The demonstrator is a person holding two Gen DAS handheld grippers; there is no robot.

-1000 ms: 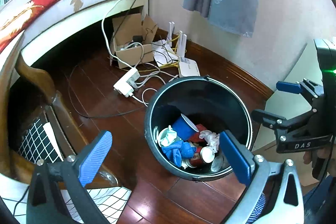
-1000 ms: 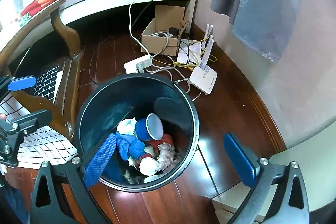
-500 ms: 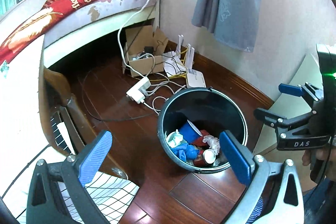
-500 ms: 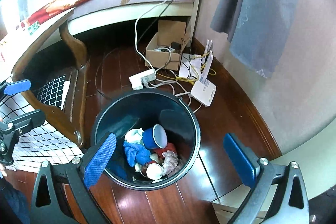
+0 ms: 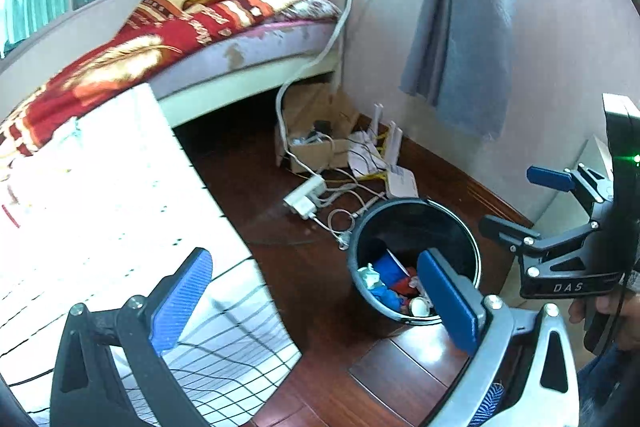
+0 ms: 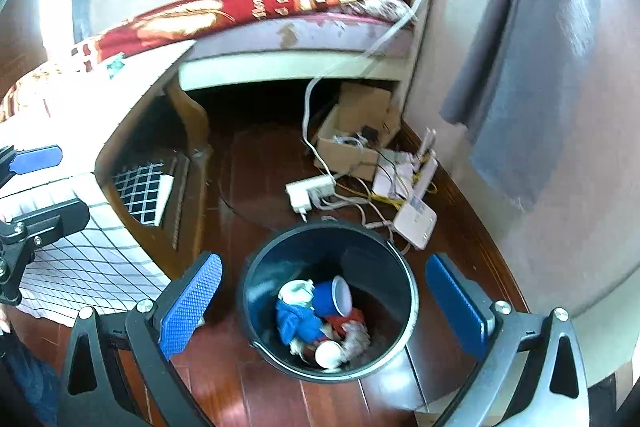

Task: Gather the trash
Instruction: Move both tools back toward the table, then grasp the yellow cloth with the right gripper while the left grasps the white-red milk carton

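We held the left gripper (image 5: 316, 301) wide open and empty above the checked tablecloth (image 5: 120, 187), left of the black trash bin (image 6: 256, 279). The bin stood on the wood floor, holding cups and crumpled trash (image 6: 320, 319). Our right gripper (image 6: 322, 307), also spread and empty, hovered over it.

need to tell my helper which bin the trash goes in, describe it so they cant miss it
Start at the bed with the red patterned blanket and drop to the dark wooden floor near its foot. Past the cardboard box and white router stands the bin, the only round dark container, already holding a blue cup.
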